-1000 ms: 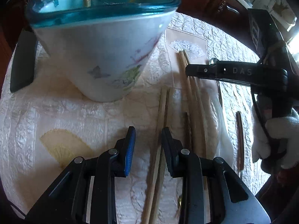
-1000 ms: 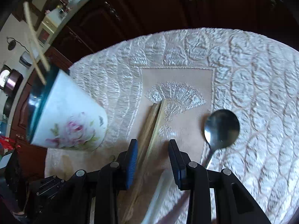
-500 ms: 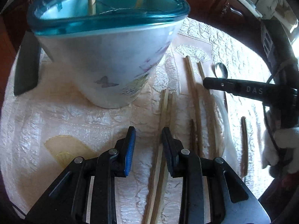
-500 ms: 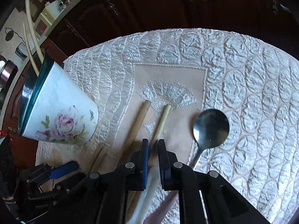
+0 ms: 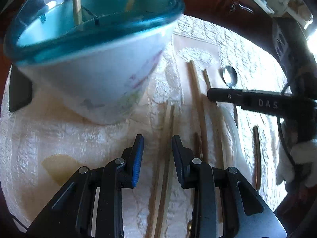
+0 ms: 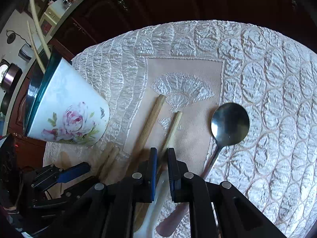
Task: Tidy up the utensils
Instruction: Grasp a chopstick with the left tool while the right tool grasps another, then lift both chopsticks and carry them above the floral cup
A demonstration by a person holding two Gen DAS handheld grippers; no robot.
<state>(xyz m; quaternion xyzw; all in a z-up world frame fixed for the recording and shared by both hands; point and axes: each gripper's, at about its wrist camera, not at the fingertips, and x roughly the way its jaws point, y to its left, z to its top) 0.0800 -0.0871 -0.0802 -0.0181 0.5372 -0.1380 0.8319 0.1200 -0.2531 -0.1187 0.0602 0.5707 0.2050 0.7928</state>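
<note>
Right gripper (image 6: pixel 162 154): jaws clenched on the pale chopstick (image 6: pixel 172 131), pinching it partway along its length, low over the cloth.
Pale chopstick: long axis runs from the jaws away toward the far edge of the tabletop (image 6: pixel 277 79), blunt end lying on the beige panel just short of the embroidered fan (image 6: pixel 181 90).
Darker chopstick (image 6: pixel 151 123): lies just left of the pale one, nearly parallel, its end a little further out and touching the fan's edge.
Left gripper (image 5: pixel 158 154): jaws released, hanging above a pair of thin chopsticks (image 5: pixel 168 138); pads clear of them, nothing gripped.
Thin pair: side by side, long axis running straight out from under the jaws toward the holder.
Holder (image 5: pixel 95 63): white flowered pot with a teal rim, standing on the cloth at the left; two sticks (image 5: pixel 76 0) already upright inside it.
Spoon (image 6: pixel 229 124): metal, bowl up, lying right of the right gripper, handle running back under that gripper.
Other pieces: a white spoon handle (image 6: pixel 158 200) under the right gripper; a dark stick (image 5: pixel 257 154) further right, well apart.
Hand (image 5: pixel 297 164): white-gloved, holding the right gripper.
</note>
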